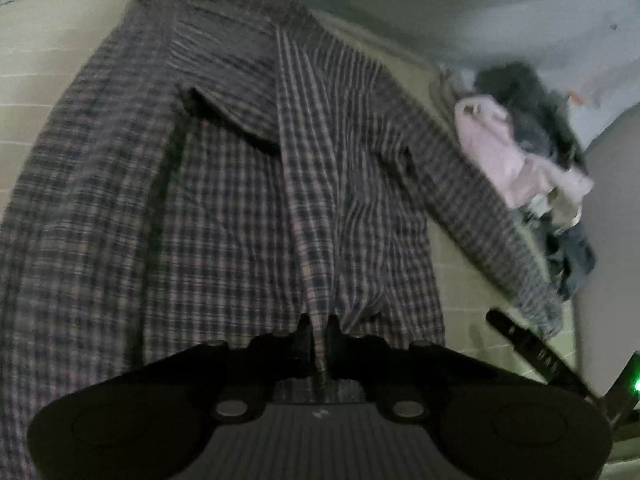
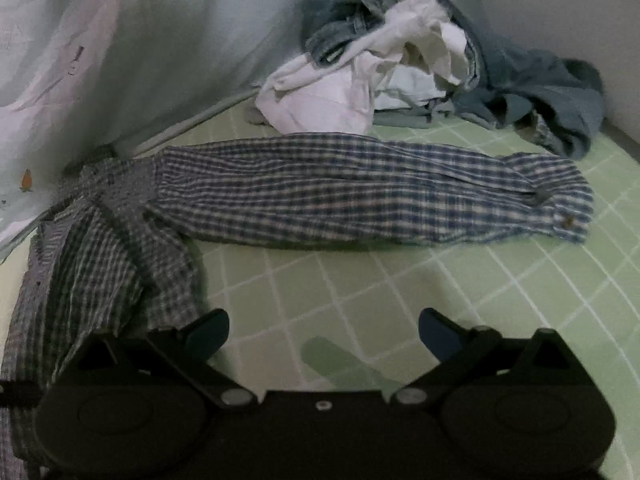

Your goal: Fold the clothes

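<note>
A blue and white plaid shirt (image 1: 240, 184) lies spread on the green checked sheet (image 2: 360, 300), collar far from me. My left gripper (image 1: 319, 332) is shut on the shirt's bottom hem at the button placket. One sleeve (image 1: 480, 216) stretches out to the right. In the right wrist view this sleeve (image 2: 360, 192) lies flat across the sheet, its buttoned cuff (image 2: 560, 208) at the right. My right gripper (image 2: 324, 332) is open and empty above bare sheet, in front of the sleeve, with the shirt body (image 2: 100, 264) to its left.
A pile of unfolded clothes, white (image 2: 360, 80) and blue denim (image 2: 540, 92), sits in the far corner against the wall; it also shows in the left wrist view (image 1: 520, 148). A pale curtain (image 2: 100, 40) hangs behind the bed. The right gripper's body (image 1: 536, 356) shows at the lower right.
</note>
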Tool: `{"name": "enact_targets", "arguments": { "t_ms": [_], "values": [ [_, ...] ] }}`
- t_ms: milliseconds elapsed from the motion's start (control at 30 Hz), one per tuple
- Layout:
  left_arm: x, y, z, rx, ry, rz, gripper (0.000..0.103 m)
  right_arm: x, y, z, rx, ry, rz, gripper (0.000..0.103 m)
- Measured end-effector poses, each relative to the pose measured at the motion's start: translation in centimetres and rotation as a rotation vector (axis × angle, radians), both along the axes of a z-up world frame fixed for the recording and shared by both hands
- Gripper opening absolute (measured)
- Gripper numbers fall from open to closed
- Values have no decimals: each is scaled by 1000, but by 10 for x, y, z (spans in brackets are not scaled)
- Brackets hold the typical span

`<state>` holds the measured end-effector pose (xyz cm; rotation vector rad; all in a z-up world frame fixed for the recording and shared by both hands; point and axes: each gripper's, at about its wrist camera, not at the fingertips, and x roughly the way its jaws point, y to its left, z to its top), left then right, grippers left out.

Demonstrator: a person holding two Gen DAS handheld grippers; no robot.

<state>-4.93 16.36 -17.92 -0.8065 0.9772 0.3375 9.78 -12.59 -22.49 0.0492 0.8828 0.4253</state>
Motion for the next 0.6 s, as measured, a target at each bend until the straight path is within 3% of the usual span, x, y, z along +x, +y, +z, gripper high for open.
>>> {"name": "enact_targets", "arguments": {
  "t_ms": [133, 300, 600],
  "values": [
    [-39, 12, 15, -55, -88, 50, 5, -33, 9, 12, -14, -38, 34, 102],
    [-95, 35, 15, -179, -145, 151, 5, -77, 26, 21, -33, -65, 98, 102],
    [-182, 67, 2, -253, -113, 253, 5, -141, 60, 33, -64, -94, 181, 102]
  ]
}}
